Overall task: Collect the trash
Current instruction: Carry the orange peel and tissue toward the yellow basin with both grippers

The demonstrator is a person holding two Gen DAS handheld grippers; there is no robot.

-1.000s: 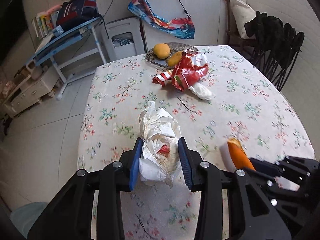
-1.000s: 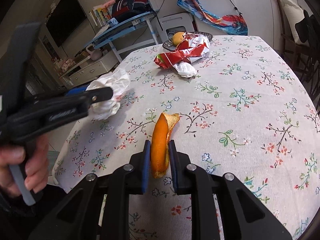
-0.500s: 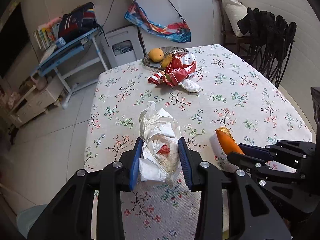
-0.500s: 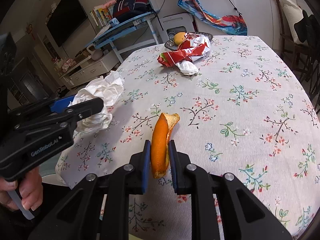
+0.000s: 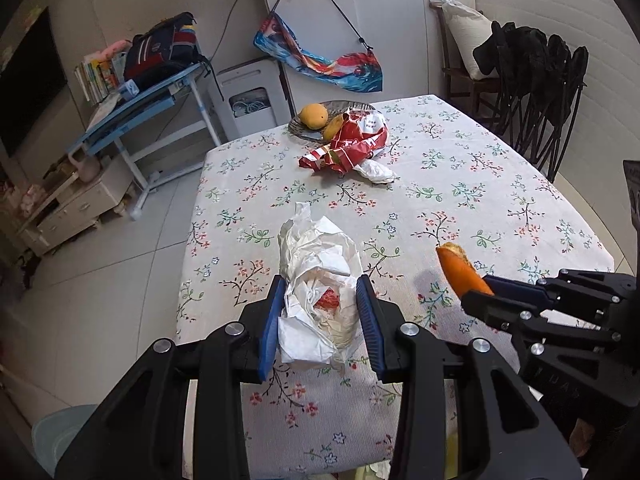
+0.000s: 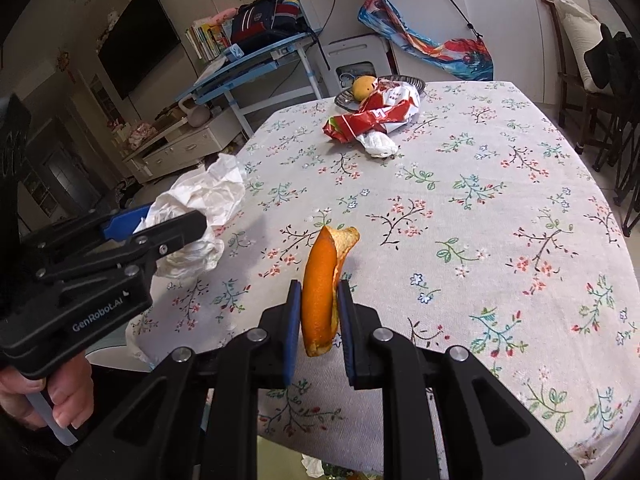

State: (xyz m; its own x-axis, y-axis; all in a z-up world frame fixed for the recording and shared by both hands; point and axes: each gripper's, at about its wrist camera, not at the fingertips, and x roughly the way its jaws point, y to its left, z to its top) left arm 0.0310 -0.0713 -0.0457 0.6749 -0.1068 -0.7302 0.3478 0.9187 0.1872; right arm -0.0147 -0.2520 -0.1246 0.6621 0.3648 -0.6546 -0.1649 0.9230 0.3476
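Trash is held in both grippers, lifted off the floral tablecloth [image 5: 480,184]. Crumpled white paper wad [image 5: 320,292] is clamped between the blue pads of the left gripper [image 5: 322,316]; jaws are held moderately wide by the wad's bulk. A red scrap is seen in the wad's folds, and a loose tail of paper sticks up past the fingertips. In the right wrist view the same wad [image 6: 200,216] is seen at the left table edge, with part of it overhanging the floor side.

Orange peel [image 6: 322,288] is pinched in the right gripper [image 6: 318,320], jaws nearly closed on it. Peel is curved, bright orange outside, pale pith inside, with a ragged browned tip pointing away from the camera. It is held above the near part of the table, and a faint shadow is cast on the cloth below. In the left wrist view the peel [image 5: 460,270] and right gripper are seen just right of the wad.

More trash is left on the far end of the table: a crumpled red-and-white snack wrapper [image 5: 352,144], with a small white paper ball [image 5: 376,172] touching its near side.

Just behind the wrapper, a shallow dark dish [image 5: 300,128] is set at the far table edge. Two yellow-orange fruits [image 5: 314,116] are held in it; the wrapper overlaps the dish's right side.

A pale blue bin rim [image 5: 56,436] is partly visible on the floor at the lower left, below the table edge. Contents cannot be told.
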